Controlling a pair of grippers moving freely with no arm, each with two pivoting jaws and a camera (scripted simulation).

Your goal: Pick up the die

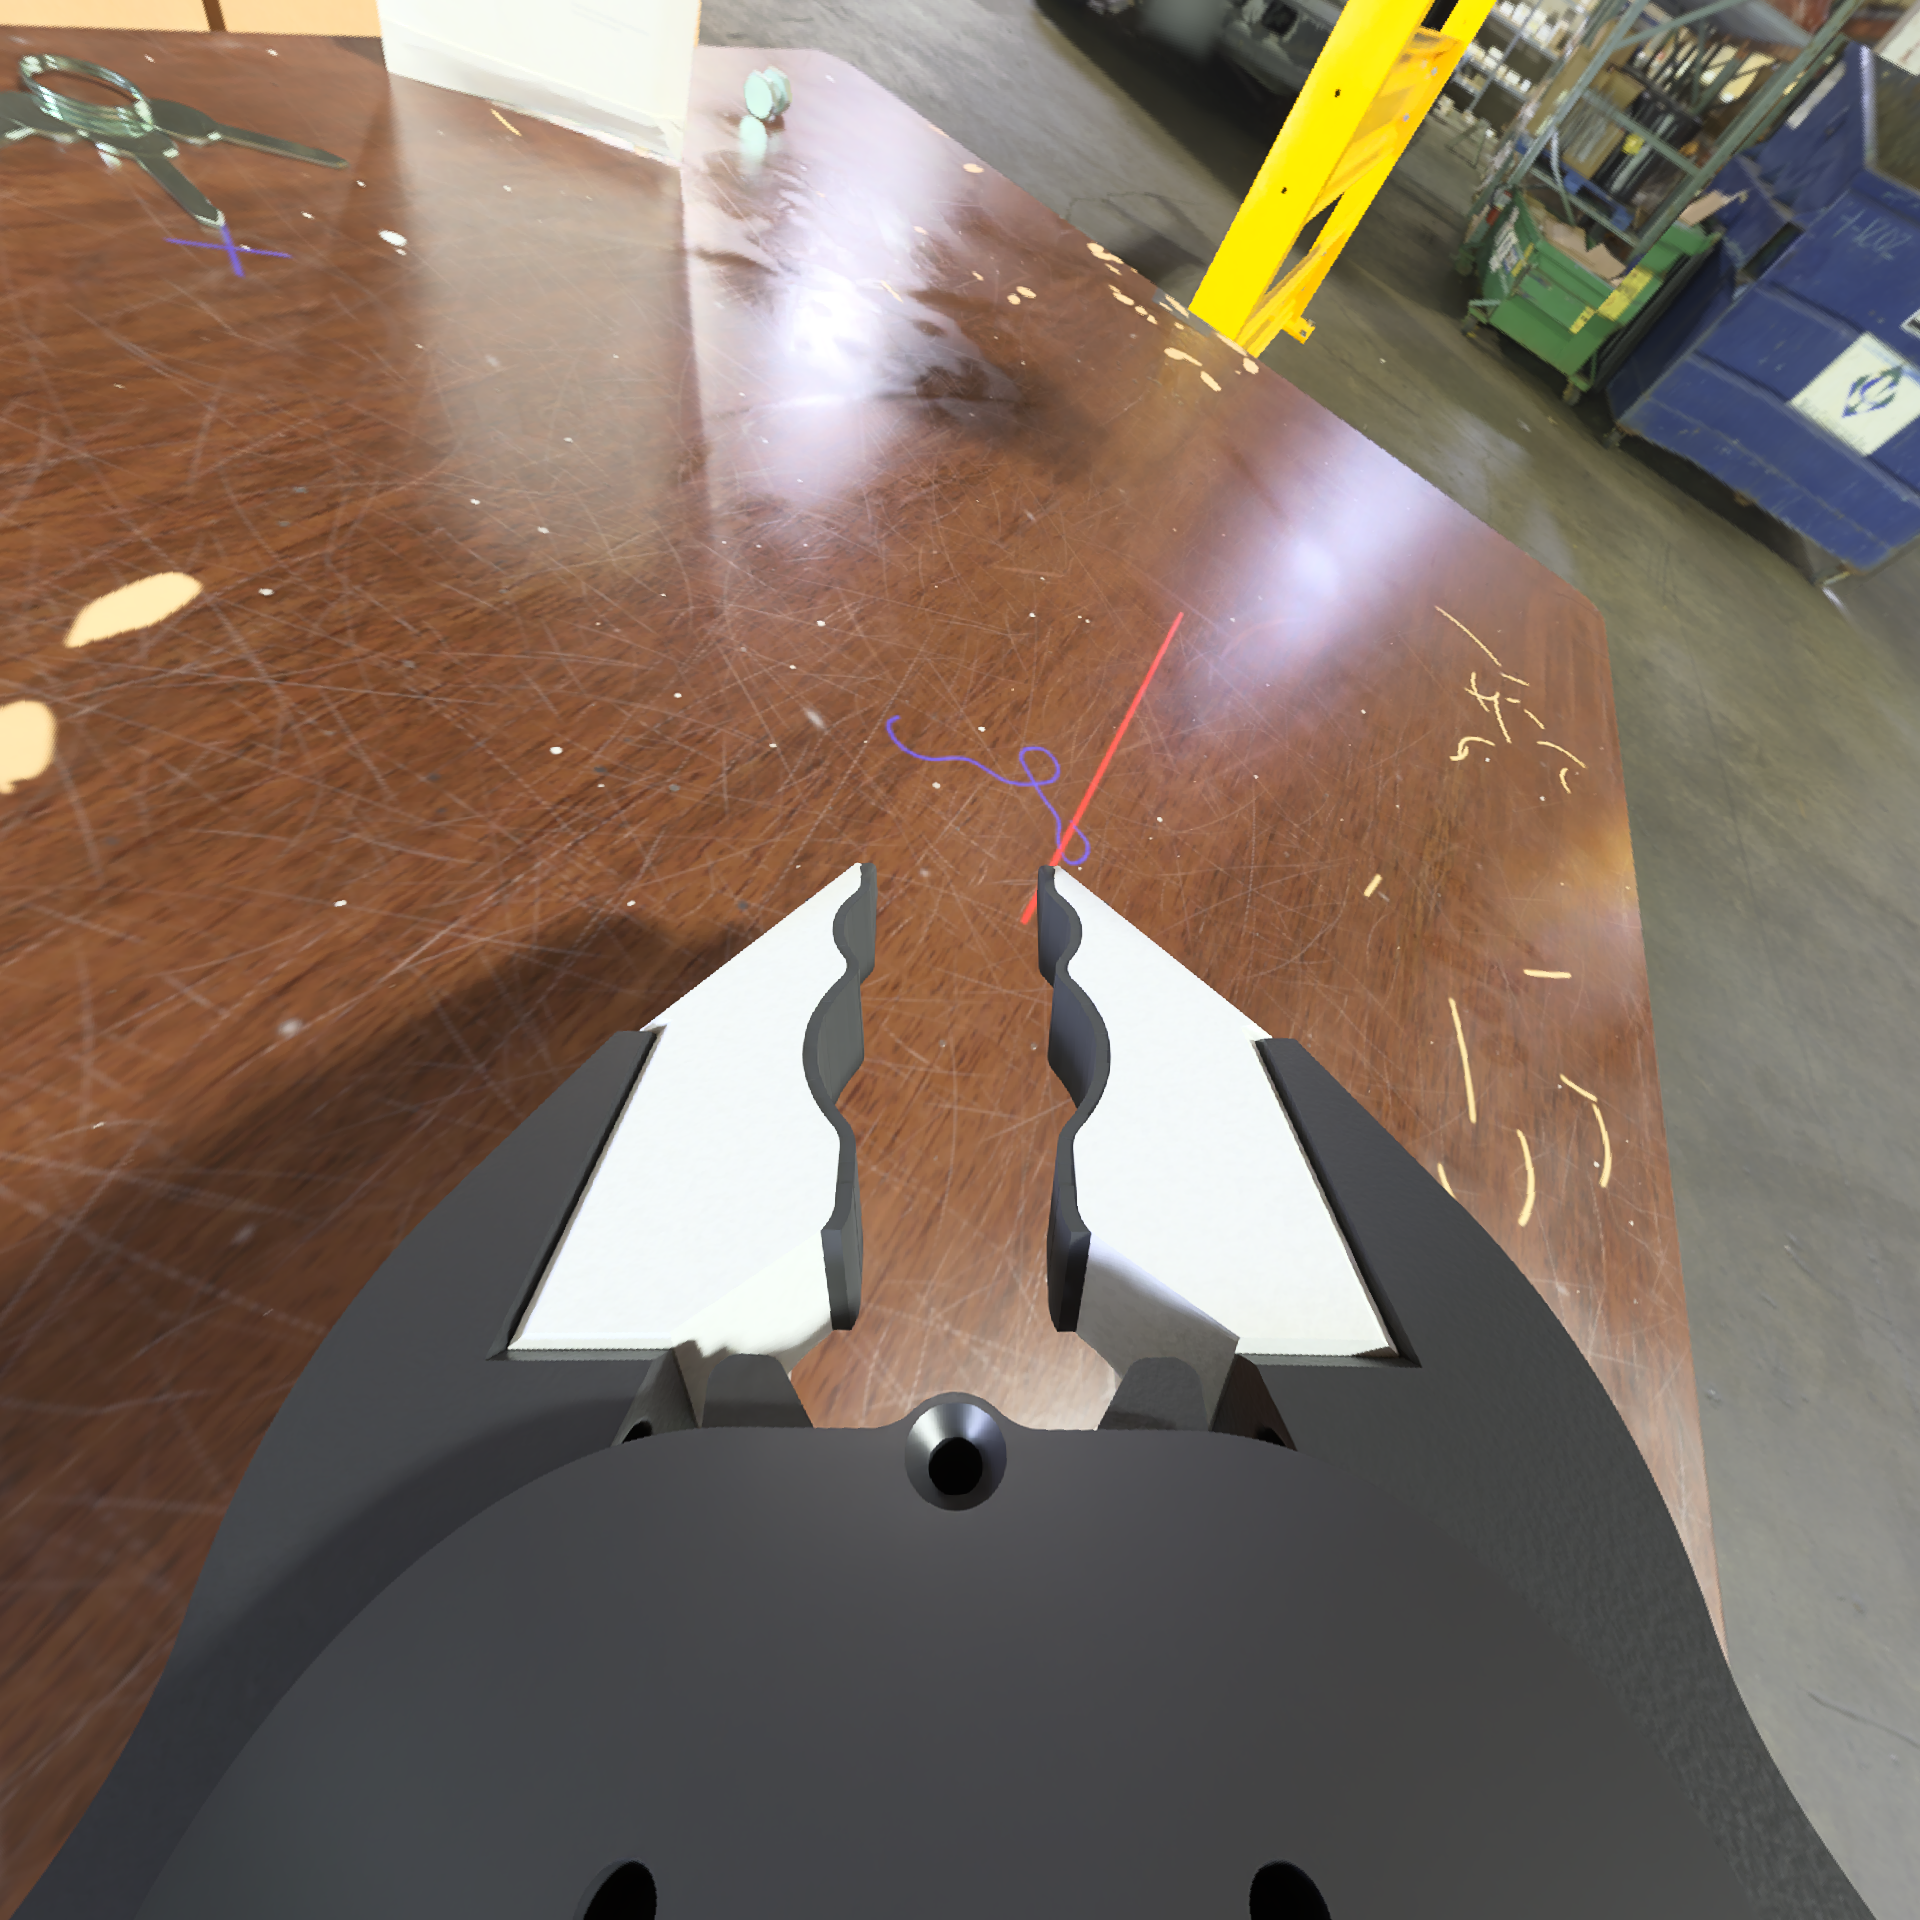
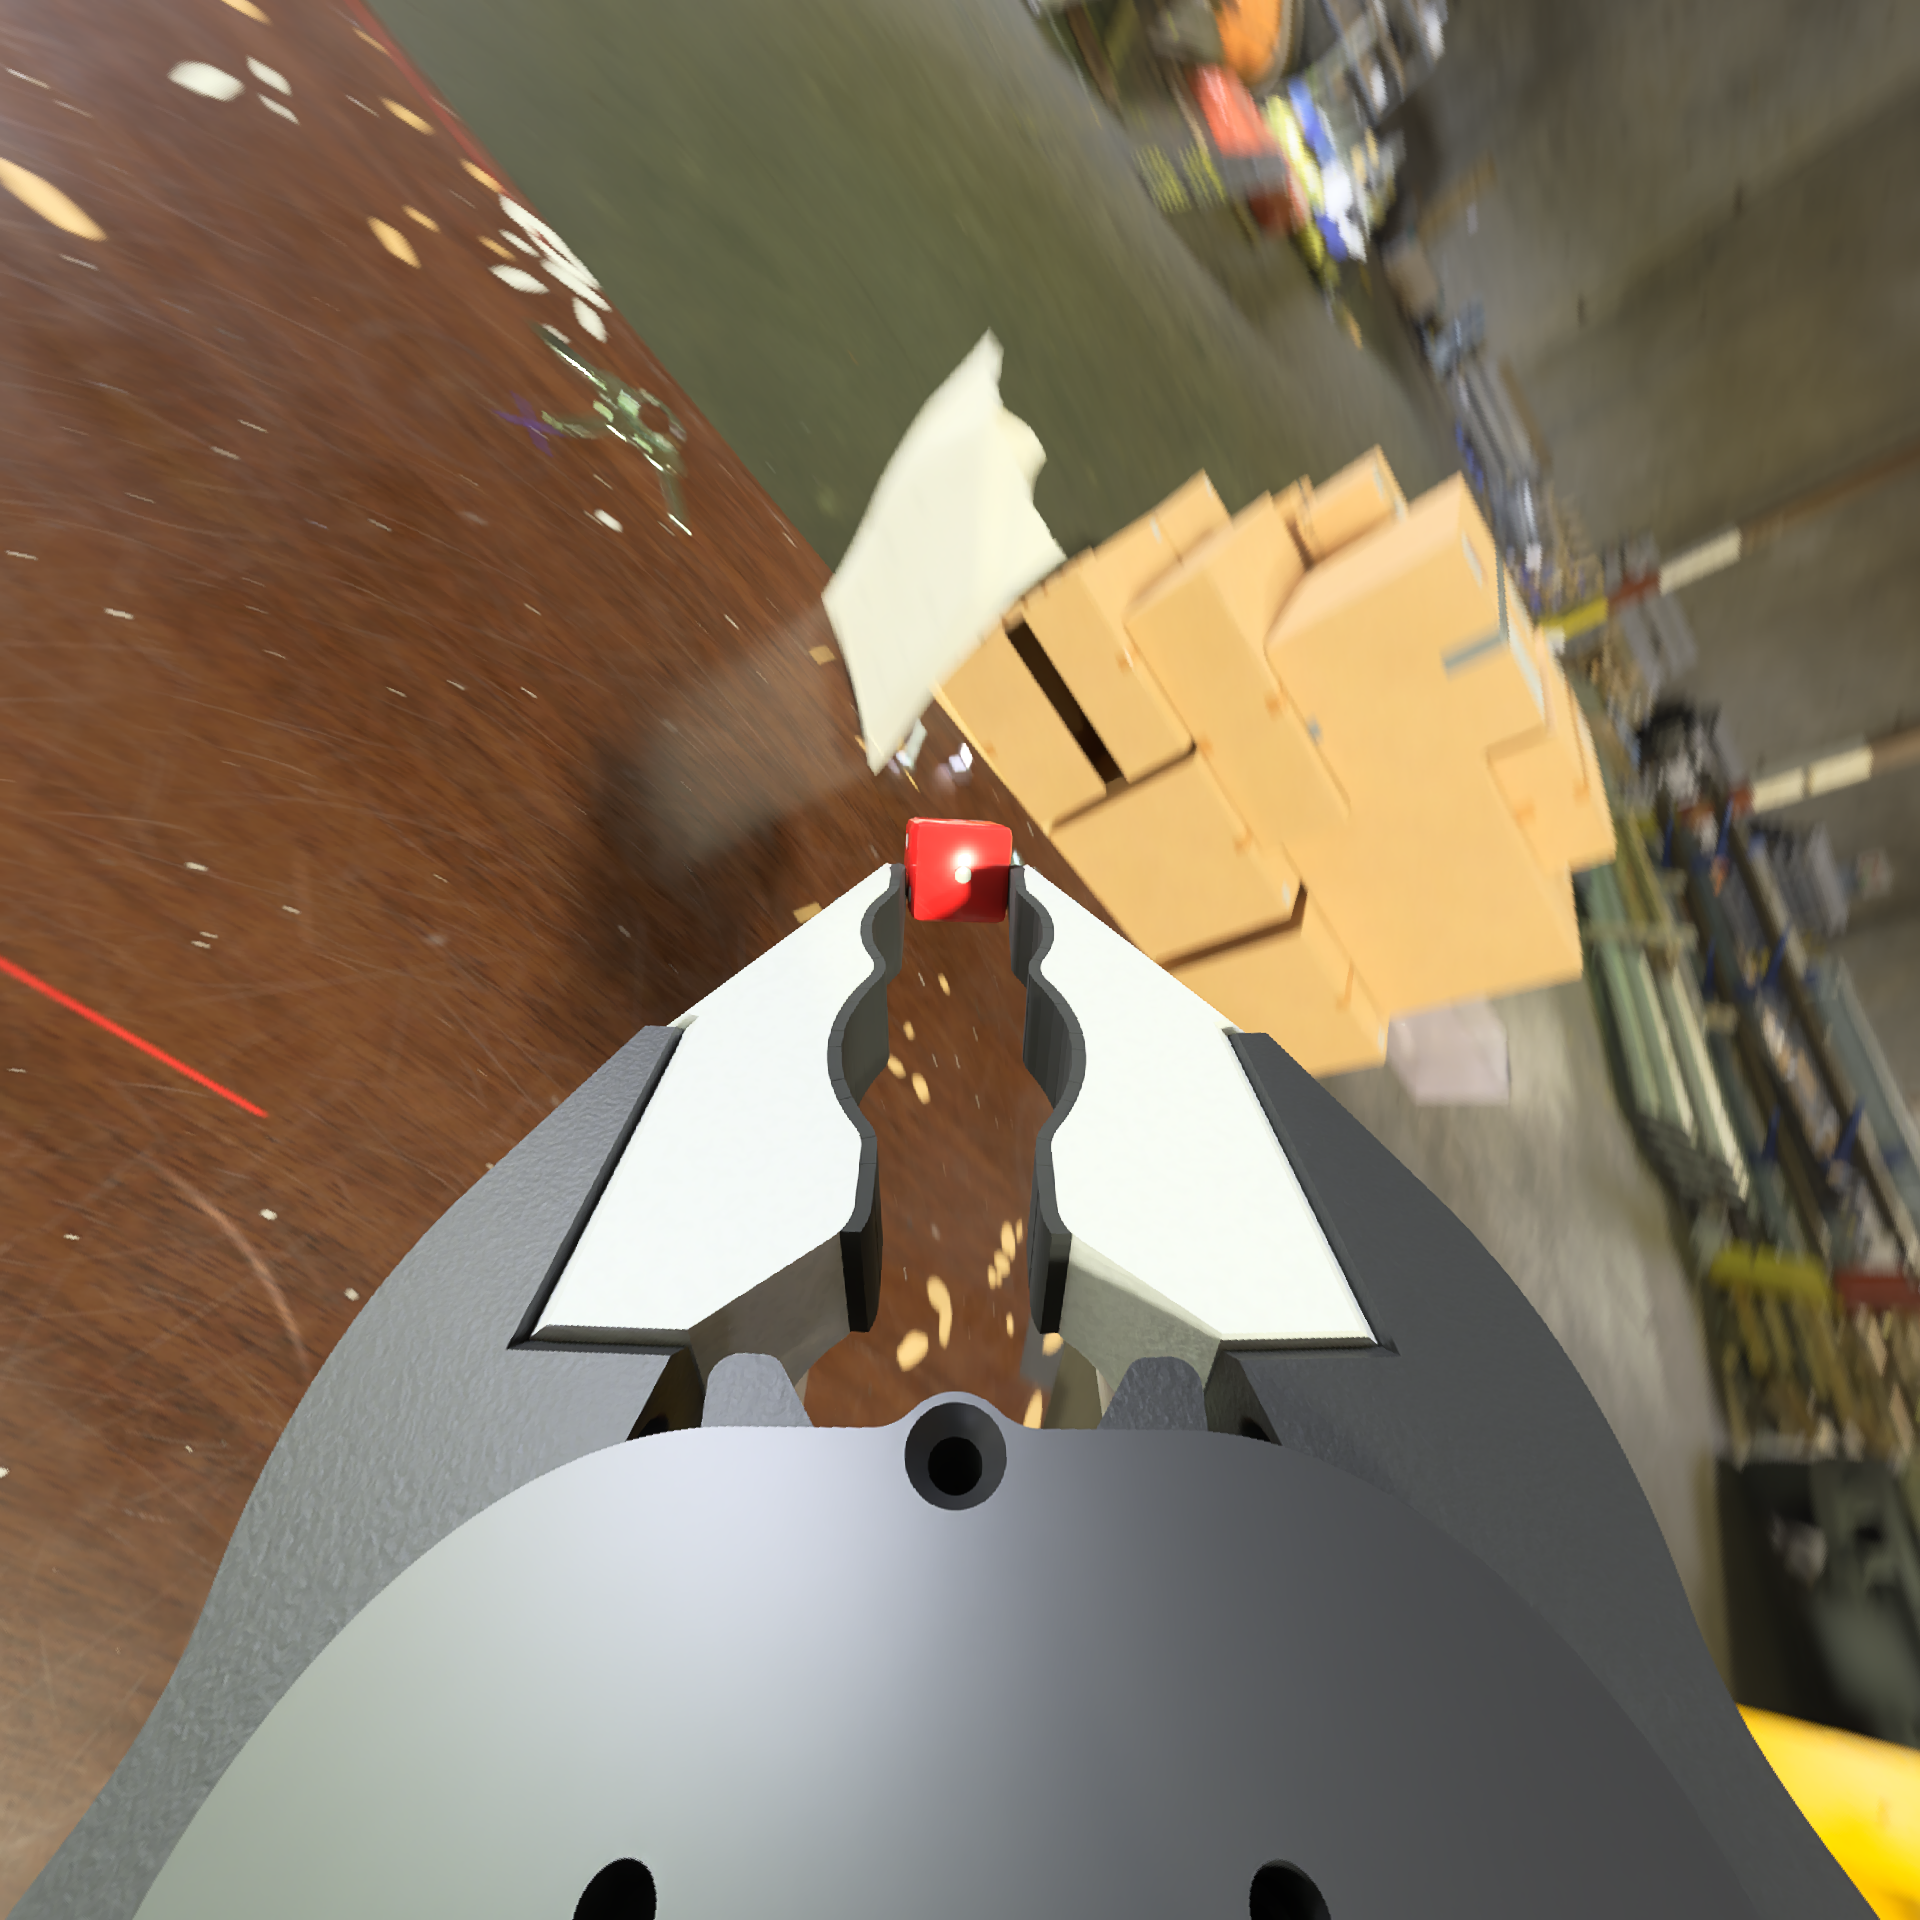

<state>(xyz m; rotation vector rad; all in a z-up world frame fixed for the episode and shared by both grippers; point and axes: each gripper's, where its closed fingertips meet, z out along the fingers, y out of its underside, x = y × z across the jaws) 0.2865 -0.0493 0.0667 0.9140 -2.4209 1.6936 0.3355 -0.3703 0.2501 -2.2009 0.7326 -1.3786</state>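
A small red die (image 2: 956, 869) with a white pip sits between the tips of my right gripper (image 2: 956, 883), which is shut on it and holds it above the brown table (image 2: 312, 727) near its edge. My left gripper (image 1: 956, 883) is open and empty, low over the scratched brown table (image 1: 520, 623), pointing at a red line and a blue scribble. The die is not in the left wrist view.
A white box (image 1: 540, 62), metal scissors (image 1: 114, 120) and a pale green bolt (image 1: 767, 96) lie at the table's far end. The right wrist view shows the white box (image 2: 935, 561), scissors (image 2: 623, 426), and cardboard boxes (image 2: 1330, 748) on the floor. A yellow post (image 1: 1330, 177) stands beyond the edge.
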